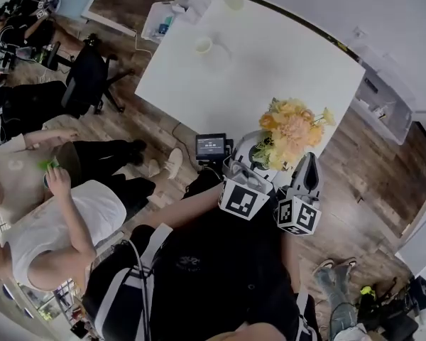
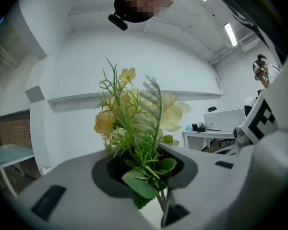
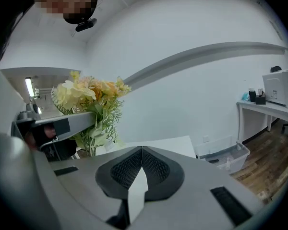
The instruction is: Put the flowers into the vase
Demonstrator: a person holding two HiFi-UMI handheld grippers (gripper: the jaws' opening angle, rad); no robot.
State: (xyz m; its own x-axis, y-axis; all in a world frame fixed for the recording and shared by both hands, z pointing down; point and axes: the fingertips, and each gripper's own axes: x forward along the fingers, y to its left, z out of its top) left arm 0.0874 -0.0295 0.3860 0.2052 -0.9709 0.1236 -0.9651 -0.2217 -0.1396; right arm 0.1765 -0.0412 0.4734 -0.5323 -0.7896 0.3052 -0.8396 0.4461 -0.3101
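The jaws of the left gripper (image 2: pixel 143 163) stand a narrow way apart and are clamped on the thin green stems of the bunch of yellow and orange artificial flowers with green leaves (image 2: pixel 134 114). The stems and lower leaves fill the dark ribbed pads, and the blooms rise upright just past the fingertips. The jaws of the right gripper (image 3: pixel 141 152) are pressed together until their ribbed pads meet at the tips, with nothing between them. In the head view the left gripper (image 1: pixel 250 169) and the right gripper (image 1: pixel 307 163) sit side by side near each other, both reaching towards the near right corner of the white rectangular table (image 1: pixel 270 62). The flowers (image 1: pixel 295 128) are held over that corner, between the two grippers and slightly beyond them. From the right gripper view the flowers (image 3: pixel 89 97) stand to the left, above the grey bar of the left gripper, and apart from the right gripper's closed tips. A small white cup (image 1: pixel 204 45) stands towards the table's far edge, and a clear plastic box (image 1: pixel 160 21) lies at its far left corner. A small dark screen device (image 1: pixel 211 145) sits just off the near edge.
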